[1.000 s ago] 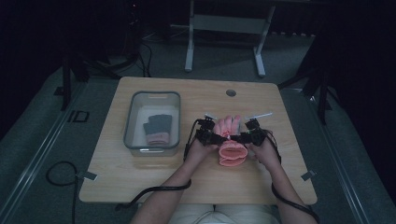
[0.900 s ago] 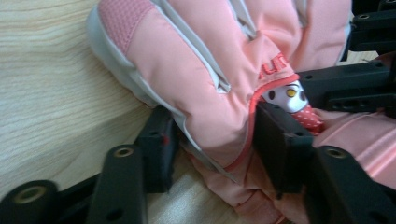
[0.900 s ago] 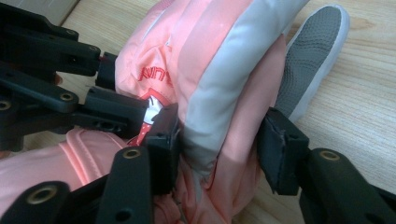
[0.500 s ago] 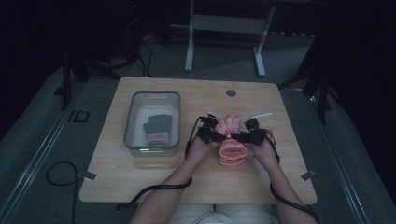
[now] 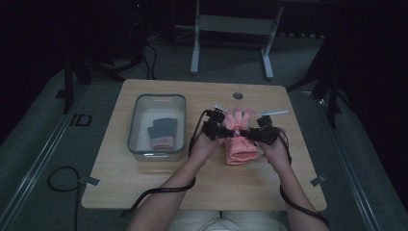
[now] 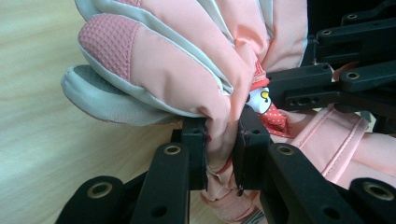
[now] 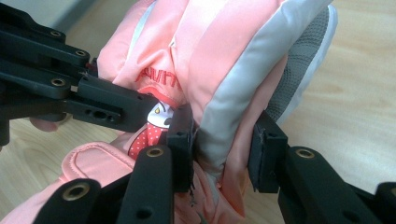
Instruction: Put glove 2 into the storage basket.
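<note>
A pink padded glove [image 5: 239, 136] with grey trim lies on the wooden table [image 5: 159, 183], right of centre. My left gripper [image 5: 226, 129] is shut on its left side; in the left gripper view the black jaws pinch a fold of the pink glove [image 6: 187, 60] at my left gripper [image 6: 223, 154]. My right gripper [image 5: 250, 134] is shut on the glove's right side. In the right gripper view my right gripper [image 7: 223, 154] squeezes the grey-edged part of the pink glove [image 7: 224, 51]. A small penguin patch [image 6: 259, 99] sits between the two grippers.
A clear plastic bin [image 5: 138, 115] stands on the left half of the table, holding a dark grey glove with a pink cuff [image 5: 162, 134]. A round hole [image 5: 237, 96] marks the table's far edge. A metal frame [image 5: 231, 24] stands on the floor beyond.
Both grippers have stayed on the glove with hardly any shift; the glove lies at the same spot.
</note>
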Motion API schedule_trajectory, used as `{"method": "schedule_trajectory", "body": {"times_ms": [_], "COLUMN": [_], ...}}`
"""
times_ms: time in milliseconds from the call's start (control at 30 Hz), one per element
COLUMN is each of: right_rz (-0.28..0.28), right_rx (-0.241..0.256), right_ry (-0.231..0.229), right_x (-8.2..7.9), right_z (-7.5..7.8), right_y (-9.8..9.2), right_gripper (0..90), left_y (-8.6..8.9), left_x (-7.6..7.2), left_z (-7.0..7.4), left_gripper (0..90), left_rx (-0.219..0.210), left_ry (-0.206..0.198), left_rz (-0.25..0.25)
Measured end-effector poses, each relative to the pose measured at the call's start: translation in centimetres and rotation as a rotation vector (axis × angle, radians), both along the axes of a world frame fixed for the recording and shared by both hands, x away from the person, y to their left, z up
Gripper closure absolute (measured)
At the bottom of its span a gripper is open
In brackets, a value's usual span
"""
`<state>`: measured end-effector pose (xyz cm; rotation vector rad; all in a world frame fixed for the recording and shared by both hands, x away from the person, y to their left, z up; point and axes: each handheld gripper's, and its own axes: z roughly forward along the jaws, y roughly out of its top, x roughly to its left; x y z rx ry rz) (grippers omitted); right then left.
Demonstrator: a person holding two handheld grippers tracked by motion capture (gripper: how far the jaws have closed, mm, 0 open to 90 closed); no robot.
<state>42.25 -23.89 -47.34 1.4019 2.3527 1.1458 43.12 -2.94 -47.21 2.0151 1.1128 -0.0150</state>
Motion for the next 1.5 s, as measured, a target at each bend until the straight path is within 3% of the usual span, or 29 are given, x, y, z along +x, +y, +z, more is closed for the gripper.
{"method": "schedule_trajectory", "body": {"times_ms": [267,733,1000,1500], "right_rz": [0.009,0.041,0.07,0.126], "right_rx": [0.028,0.045,0.055,0.056], "right_ry": [-0.054,-0.103,-0.129,-0.147], "right_x": [-0.3,-0.4,-0.2,0.2], "right_z": [2.8,6.5,8.3,10.1], "right_y": [0.9,3.3,5.5,9.7], "right_gripper": [65.7,65.7,65.6,65.7], "left_y": [1.2,4.3,6.2,10.2], "left_x": [-0.4,-1.1,-1.5,-2.2], "left_z": [2.8,7.2,8.7,10.6], "left_gripper": [76.6,76.7,76.6,76.6], "left_rx": [-0.011,0.001,0.009,0.029], "left_ry": [-0.04,-0.102,-0.125,-0.146], "left_rz": [0.004,0.033,0.056,0.111]}}
